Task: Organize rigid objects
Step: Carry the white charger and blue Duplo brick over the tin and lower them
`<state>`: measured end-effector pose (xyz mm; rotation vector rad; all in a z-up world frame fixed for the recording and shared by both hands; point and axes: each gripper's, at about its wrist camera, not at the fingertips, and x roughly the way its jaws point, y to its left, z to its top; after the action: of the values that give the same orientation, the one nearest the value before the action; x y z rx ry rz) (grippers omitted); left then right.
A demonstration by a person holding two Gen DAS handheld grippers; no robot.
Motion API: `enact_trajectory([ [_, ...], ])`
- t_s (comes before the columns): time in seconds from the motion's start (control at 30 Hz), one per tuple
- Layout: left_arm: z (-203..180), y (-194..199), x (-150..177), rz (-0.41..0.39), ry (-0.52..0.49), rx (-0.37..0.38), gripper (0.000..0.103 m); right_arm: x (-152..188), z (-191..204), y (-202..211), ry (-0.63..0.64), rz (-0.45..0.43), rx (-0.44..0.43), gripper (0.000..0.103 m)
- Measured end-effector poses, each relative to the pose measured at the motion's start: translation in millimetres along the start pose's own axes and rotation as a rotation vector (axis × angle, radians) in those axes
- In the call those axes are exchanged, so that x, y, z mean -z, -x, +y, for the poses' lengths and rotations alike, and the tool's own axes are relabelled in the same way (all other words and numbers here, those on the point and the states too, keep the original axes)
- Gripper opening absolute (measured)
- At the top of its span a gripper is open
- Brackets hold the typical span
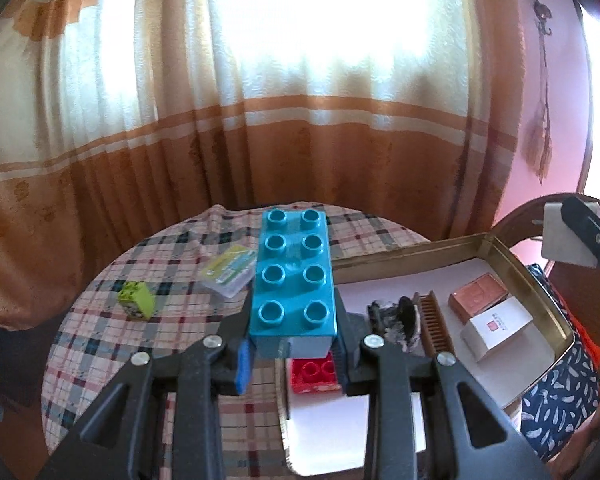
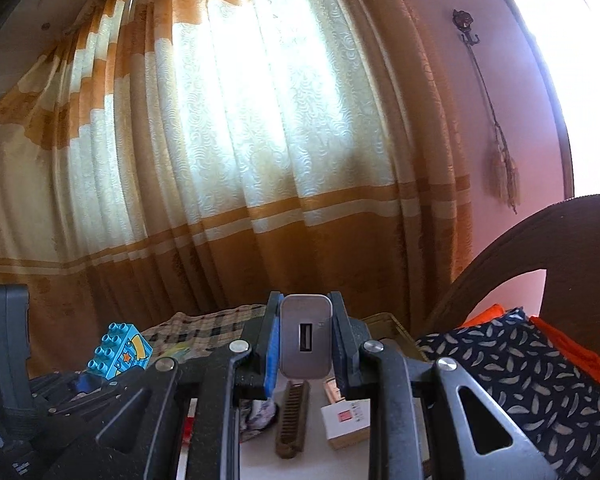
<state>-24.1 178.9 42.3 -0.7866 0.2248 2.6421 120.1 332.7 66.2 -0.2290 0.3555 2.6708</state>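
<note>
The worktop (image 1: 100, 320), round and draped in a plaid cloth, carries a shallow metal tin (image 1: 548, 300) at its right side. The tin already holds a brown comb (image 1: 436, 324), a copper-coloured box (image 1: 478, 294), a white box (image 1: 496, 326), a dark crumpled item and a red brick (image 1: 314, 374) near its front corner. Out on the cloth lie a clear plastic case (image 1: 230, 272) and a small lime-green brick (image 1: 137, 300), well apart from the tin.

The blue brick (image 1: 292, 276) is the larger of the two carried pieces. It is hard moulded plastic, light, stiff and rather smooth on its sides, so a pinch across the two long walls suits it better than any hold on the studs. The left tongs (image 1: 294, 344) are closed on exactly that: the pads press the near end of the brick from both sides, and the rest of it juts forward, studs up, above the tin's left edge and directly over the red brick. Held by one end only, it could probably pivot if knocked.

The charger (image 2: 306, 336), a small grey block with a USB socket facing the camera, looks compact, rigid and a little denser for its size, with slick flat faces. The right tongs (image 2: 306, 340) are shut on its two narrow sides, holding it upright above the comb and the white box in the tin. Its smooth casing likely calls for a firm, square squeeze.
</note>
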Motion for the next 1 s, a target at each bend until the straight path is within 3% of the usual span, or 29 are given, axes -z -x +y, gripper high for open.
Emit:
enact_trajectory([
  [0.47,-32,-27,-4,0.053,-0.048,0.034,0.031,3,-16,-38,0.039,0.059,0.058,0.024],
  [1.0,-57,-60,7,0.143,-0.082,0.043,0.031,26,-22,-81,0.046,0.231,0.043,0.024],
])
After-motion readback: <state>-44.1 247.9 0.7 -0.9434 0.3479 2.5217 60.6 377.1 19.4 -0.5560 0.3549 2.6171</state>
